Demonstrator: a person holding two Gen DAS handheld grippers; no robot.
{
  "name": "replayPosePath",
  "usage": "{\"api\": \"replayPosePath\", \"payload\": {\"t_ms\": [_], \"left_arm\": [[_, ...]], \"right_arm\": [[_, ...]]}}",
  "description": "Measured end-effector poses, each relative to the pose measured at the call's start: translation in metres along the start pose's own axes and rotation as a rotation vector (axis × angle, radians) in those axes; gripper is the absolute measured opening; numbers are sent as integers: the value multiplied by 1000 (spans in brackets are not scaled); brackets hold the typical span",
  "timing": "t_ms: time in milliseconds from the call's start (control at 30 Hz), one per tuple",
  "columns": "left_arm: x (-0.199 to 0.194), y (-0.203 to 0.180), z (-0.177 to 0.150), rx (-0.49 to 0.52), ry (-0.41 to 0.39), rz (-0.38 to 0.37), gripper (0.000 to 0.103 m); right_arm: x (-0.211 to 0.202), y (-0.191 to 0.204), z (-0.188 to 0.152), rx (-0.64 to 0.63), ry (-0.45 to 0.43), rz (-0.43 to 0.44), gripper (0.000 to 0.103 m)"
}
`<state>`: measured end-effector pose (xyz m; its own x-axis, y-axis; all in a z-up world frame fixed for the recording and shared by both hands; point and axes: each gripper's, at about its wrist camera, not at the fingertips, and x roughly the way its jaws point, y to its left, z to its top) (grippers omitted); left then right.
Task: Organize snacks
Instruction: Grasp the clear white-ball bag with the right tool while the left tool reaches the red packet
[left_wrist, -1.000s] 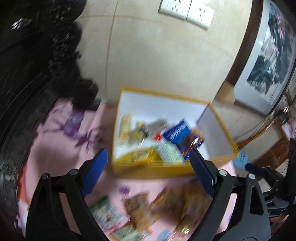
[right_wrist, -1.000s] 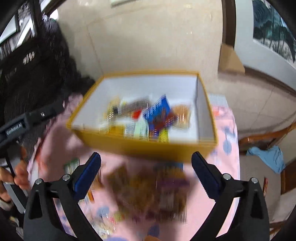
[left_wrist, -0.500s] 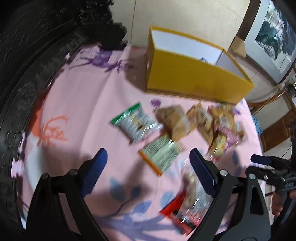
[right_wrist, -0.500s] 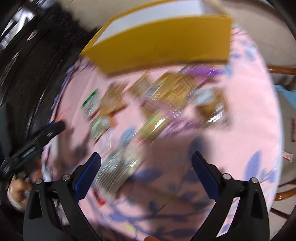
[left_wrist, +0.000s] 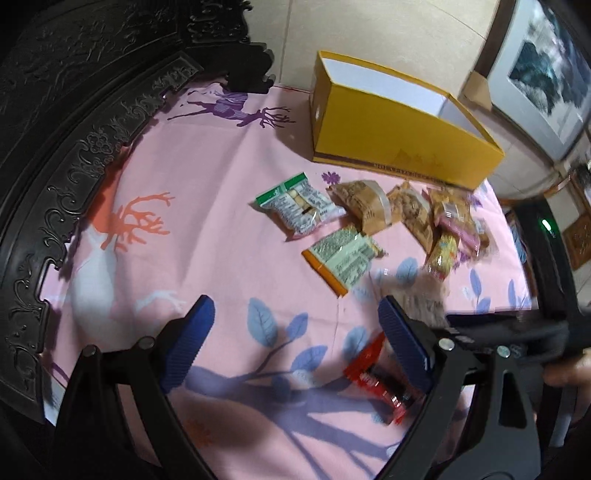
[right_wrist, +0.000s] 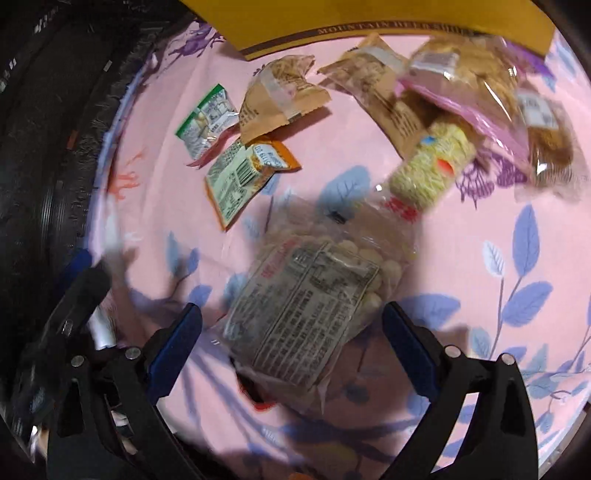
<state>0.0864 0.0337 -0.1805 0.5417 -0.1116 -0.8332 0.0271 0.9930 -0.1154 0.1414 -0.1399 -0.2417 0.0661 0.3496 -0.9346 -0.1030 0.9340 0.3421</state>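
A pink cloth printed with deer and leaves was spread over the table, and a yellow box was stood at its far side, open at the top. Loose snacks were strewn on the cloth just in front of the box: a green-edged packet, an orange-edged packet, two brown packets side by side, and a heap of clear bags further right.

The left gripper was held over bare cloth with its jaws spread wide and nothing between them. A red packet was seen lying just beyond its right finger, partly hidden by it.

The right gripper was pointed steeply down, and its jaws were closing. A clear bag of pale round pieces with a printed label was lying between the fingers, but it was not yet pressed by the blue pads; a gap was seen on both sides. A yellow noodle pack was lying just beyond the bag, its end touching it. The blurred left gripper could be made out at the left edge of the right wrist view.
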Motion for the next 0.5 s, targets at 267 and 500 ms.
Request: {"api": "replayPosePath", "payload": {"t_ms": [267, 500], "left_arm": [[-2, -30, -30, 272, -16, -53, 92], [12, -72, -47, 437, 26, -219, 92]], "right_arm": [[-10, -6, -6, 17, -52, -37, 47], [-33, -31, -21, -8, -92, -88, 40]]}}
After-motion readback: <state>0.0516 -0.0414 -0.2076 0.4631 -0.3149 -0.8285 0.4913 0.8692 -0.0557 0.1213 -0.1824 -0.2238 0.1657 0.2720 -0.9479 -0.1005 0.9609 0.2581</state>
